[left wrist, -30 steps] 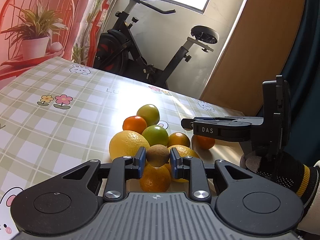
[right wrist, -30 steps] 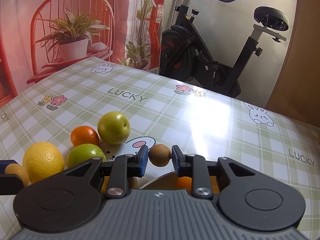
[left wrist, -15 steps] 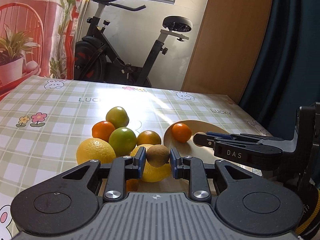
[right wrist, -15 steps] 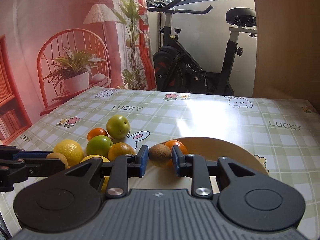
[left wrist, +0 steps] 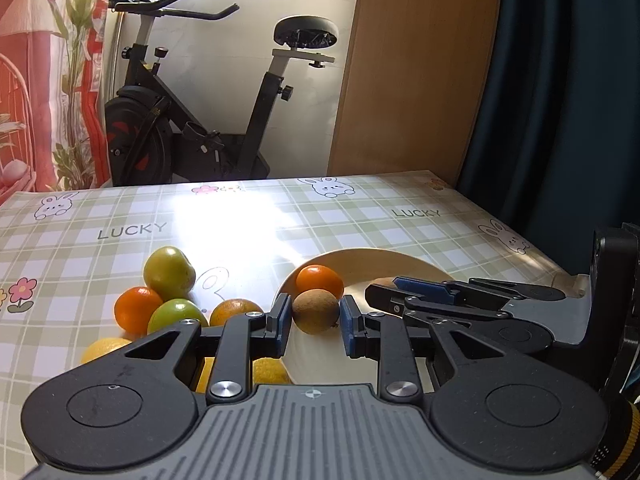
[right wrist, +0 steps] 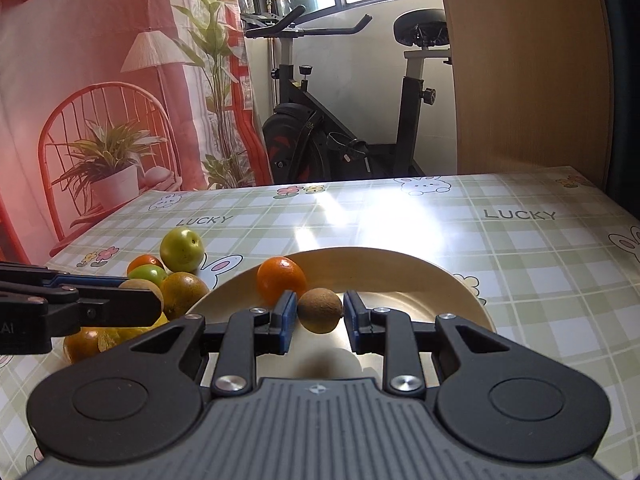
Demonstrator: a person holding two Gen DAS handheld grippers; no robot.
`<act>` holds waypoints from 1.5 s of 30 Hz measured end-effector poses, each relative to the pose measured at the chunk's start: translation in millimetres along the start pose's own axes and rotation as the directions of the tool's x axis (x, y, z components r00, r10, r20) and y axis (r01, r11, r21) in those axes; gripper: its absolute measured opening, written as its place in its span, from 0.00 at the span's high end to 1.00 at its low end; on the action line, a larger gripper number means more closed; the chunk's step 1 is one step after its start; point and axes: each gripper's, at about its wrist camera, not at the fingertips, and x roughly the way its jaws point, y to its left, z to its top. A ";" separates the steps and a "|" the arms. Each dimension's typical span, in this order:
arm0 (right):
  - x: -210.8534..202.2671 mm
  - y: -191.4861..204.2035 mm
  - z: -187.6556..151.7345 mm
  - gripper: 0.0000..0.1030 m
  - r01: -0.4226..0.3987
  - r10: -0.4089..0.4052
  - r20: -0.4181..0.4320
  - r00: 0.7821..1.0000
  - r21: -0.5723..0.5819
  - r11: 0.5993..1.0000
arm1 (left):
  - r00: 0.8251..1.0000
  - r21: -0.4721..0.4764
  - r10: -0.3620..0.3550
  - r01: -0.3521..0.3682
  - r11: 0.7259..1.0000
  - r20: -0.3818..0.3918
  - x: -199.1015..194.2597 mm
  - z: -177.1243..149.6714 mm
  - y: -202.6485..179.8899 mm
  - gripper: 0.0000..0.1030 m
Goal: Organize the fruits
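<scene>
While each gripper's fingers [left wrist: 285,322] clamp one kiwi [left wrist: 315,311], one orange [right wrist: 281,280] sits in the single bowl [right wrist: 440,276].

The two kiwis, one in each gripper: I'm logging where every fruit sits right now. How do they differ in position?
The left gripper's kiwi hangs at the near left rim of the wooden plate, beside the pile of fruit on the tablecloth; the right gripper's kiwi hangs over the plate's middle, a shadow beneath it. The orange on the plate lies just left of the right kiwi, but behind the left one. Both are brown, fuzzy and clamped between blue-padded jaws.
</scene>
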 end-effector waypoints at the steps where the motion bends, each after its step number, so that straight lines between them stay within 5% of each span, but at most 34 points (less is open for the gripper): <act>1: 1.1 -1.5 0.3 0.73 0.002 -0.002 0.004 1.000 0.003 1.000 | 1.000 0.015 0.000 0.000 1.000 -0.003 5.6 2.7 -1.4 0.73; 14: 11.6 -12.9 3.5 0.73 0.006 -0.004 -0.023 1.000 0.072 0.997 | 0.991 0.051 0.019 -0.012 0.999 -0.132 48.9 10.3 -4.9 0.73; 30: 15.6 -10.4 4.3 0.73 -0.006 0.009 -0.047 0.999 0.056 0.998 | 0.982 -0.004 0.031 -0.032 0.999 -0.187 65.7 16.2 2.6 0.73; 34: 16.0 -9.8 4.7 0.72 -0.004 0.007 -0.048 0.999 0.057 0.998 | 0.983 -0.005 0.036 -0.037 0.999 -0.180 63.9 18.4 1.9 0.71; 39: 14.1 -11.0 3.4 0.72 0.000 0.003 -0.046 0.999 0.061 0.998 | 0.989 -0.018 0.028 -0.030 0.999 -0.143 49.7 22.1 3.0 0.56; 45: 3.7 -12.3 0.0 0.55 -0.007 0.006 0.004 1.000 0.075 0.997 | 0.997 -0.010 0.016 -0.016 1.000 -0.072 17.1 26.8 2.1 0.55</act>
